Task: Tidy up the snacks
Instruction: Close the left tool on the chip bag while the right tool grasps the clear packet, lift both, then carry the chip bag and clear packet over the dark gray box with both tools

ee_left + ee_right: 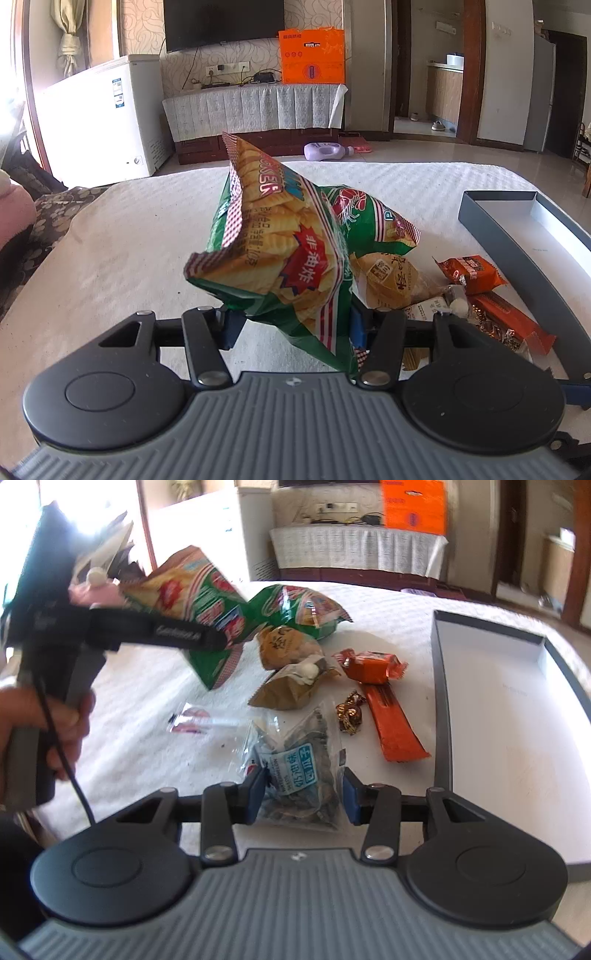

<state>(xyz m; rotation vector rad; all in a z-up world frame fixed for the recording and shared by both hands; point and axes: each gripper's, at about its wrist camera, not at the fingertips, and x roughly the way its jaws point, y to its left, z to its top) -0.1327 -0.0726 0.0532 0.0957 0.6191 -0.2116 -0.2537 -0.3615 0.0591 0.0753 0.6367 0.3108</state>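
My left gripper (295, 325) is shut on a green and yellow chip bag (280, 251) and holds it tilted above the white cloth. The right wrist view shows that same chip bag (192, 602) lifted at the upper left, in the left gripper (207, 638) held by a person's hand (70, 723). My right gripper (303, 797) is low over the cloth, its blue pads against both sides of a clear seed packet (299, 768) with a blue label. The packet still lies on the cloth.
A second green bag (299, 609), a yellow pastry pack (284, 646), a tan wrapper (291, 690), orange packets (373, 662), a long orange bar (395, 723) and a gold candy (351, 712) lie mid-table. An open grey box (441, 701) with a white inside stands at the right.
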